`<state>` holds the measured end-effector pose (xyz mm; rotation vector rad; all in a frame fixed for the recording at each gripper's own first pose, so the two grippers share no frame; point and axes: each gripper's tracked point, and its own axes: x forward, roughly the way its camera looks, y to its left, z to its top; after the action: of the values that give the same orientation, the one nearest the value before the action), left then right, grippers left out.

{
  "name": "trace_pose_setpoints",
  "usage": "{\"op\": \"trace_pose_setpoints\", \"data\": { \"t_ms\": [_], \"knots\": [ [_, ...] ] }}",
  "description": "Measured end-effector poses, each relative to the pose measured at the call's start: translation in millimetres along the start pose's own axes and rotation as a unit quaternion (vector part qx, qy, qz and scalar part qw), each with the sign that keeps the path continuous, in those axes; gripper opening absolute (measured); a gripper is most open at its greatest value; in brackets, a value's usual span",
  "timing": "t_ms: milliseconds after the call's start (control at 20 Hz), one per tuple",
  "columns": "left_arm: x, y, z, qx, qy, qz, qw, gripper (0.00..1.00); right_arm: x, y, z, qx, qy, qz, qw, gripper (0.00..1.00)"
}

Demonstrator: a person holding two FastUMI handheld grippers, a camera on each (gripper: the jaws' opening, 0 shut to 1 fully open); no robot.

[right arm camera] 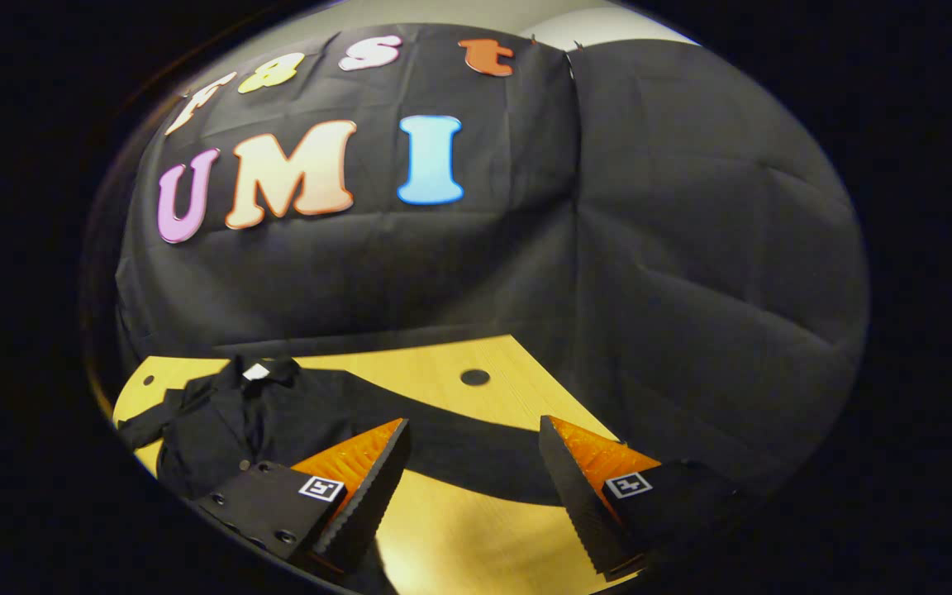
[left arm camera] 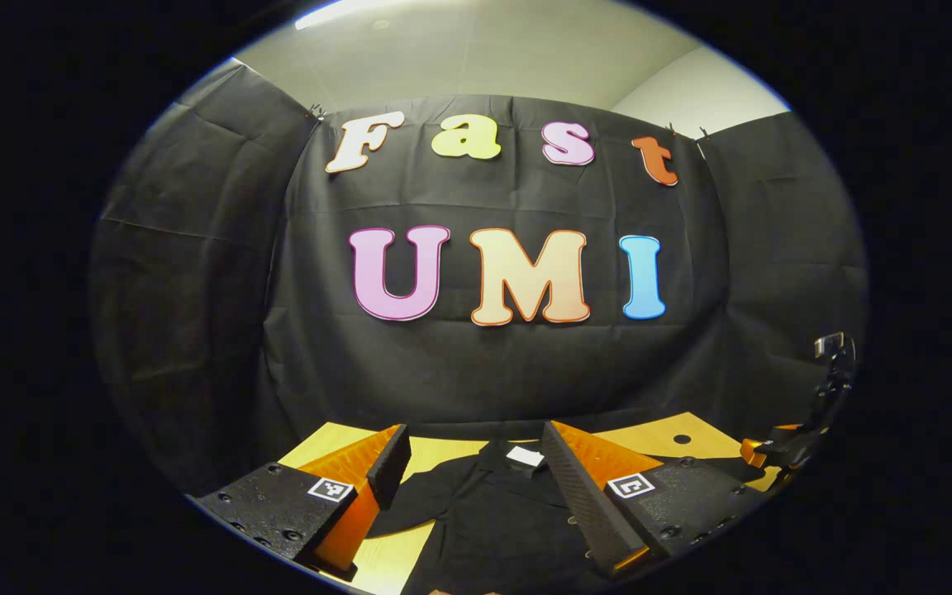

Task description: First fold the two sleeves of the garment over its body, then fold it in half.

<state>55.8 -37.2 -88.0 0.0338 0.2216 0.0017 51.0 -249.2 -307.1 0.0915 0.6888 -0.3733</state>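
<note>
A black shirt (left arm camera: 484, 512) lies flat on the yellow wooden table (left arm camera: 658, 434), its collar with a white label (left arm camera: 524, 455) towards the wall. My left gripper (left arm camera: 476, 438) hovers open over the shirt's body, one finger on each side of the collar. In the right gripper view the shirt (right arm camera: 228, 430) lies at the left, and one long sleeve (right arm camera: 459, 450) stretches out to the right across the table. My right gripper (right arm camera: 473, 426) is open above that sleeve, holding nothing. The other sleeve (right arm camera: 145, 426) lies bunched at the shirt's far left.
The table (right arm camera: 443, 537) has a round hole (right arm camera: 474, 377) near its back edge, just beyond the stretched sleeve. Black cloth walls close the booth on all sides right behind the table. The right gripper (left arm camera: 773, 450) appears at the right edge of the left gripper view.
</note>
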Motion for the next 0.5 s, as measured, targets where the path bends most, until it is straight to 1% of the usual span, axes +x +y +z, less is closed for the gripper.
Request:
{"op": "trace_pose_setpoints", "data": {
  "t_ms": [50,150,200,250,400,500],
  "knots": [
    [1,-1,-3,0.001,0.004,0.0,1.0,0.95,13,-9,-5,0.005,0.015,-0.01,1.0,0.98],
    [4,-5,-6,0.005,0.012,0.0,1.0,0.95,30,-28,-23,0.018,0.049,-0.031,0.998,0.99],
    [5,-7,-6,0.008,0.014,-0.001,1.0,0.99,37,-40,-34,0.028,0.069,-0.039,0.996,0.99],
    [6,-8,-6,0.011,0.015,-0.001,1.0,0.99,45,-51,-42,0.04,0.09,-0.045,0.994,0.99],
    [11,-15,-7,0.016,0.018,-0.006,1.0,0.99,64,-82,-74,0.082,0.161,-0.068,0.981,0.99],
    [11,-19,-8,0.019,0.02,-0.009,1.0,0.99,74,-96,-87,0.102,0.185,-0.088,0.974,0.99]
  ]
}}
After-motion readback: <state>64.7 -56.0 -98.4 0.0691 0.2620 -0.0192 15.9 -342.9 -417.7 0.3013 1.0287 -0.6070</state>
